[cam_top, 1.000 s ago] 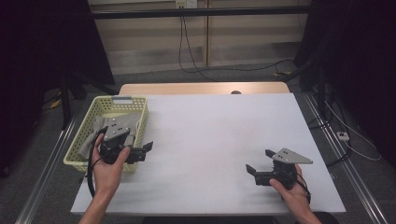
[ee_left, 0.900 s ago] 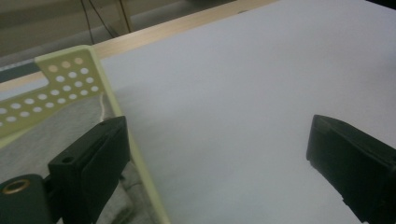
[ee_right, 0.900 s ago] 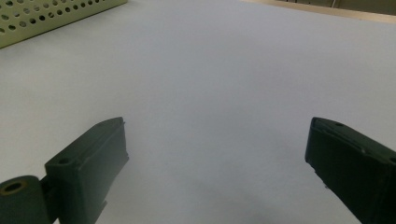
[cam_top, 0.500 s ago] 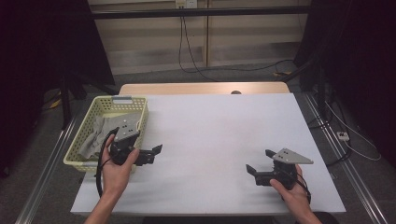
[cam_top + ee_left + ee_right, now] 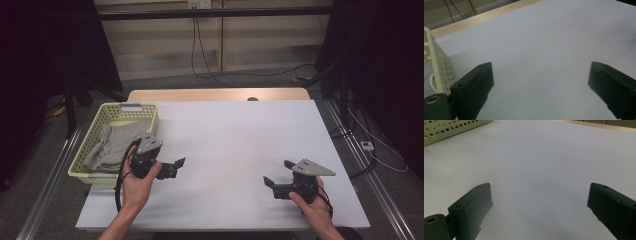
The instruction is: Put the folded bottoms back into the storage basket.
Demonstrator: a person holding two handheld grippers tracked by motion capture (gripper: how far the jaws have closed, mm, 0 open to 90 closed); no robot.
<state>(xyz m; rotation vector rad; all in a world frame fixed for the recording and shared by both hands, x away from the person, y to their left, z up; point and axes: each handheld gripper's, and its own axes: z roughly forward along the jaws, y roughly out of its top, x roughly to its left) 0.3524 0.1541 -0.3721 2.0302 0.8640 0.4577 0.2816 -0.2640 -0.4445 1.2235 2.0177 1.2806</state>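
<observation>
Now, left gripper (image 5: pixel 172 164) wide open, empty, beside pale yellow perforated plastic basket (image 5: pixel 86 167) holding crumpled grey cloth (image 5: pixel 112 142) | right gripper (image 5: pixel 276 180) wide open, probably waiting on white table (image 5: pixel 240 135), well apart.

basket (image 5: pixel 439 72) cut off at edge
</observation>
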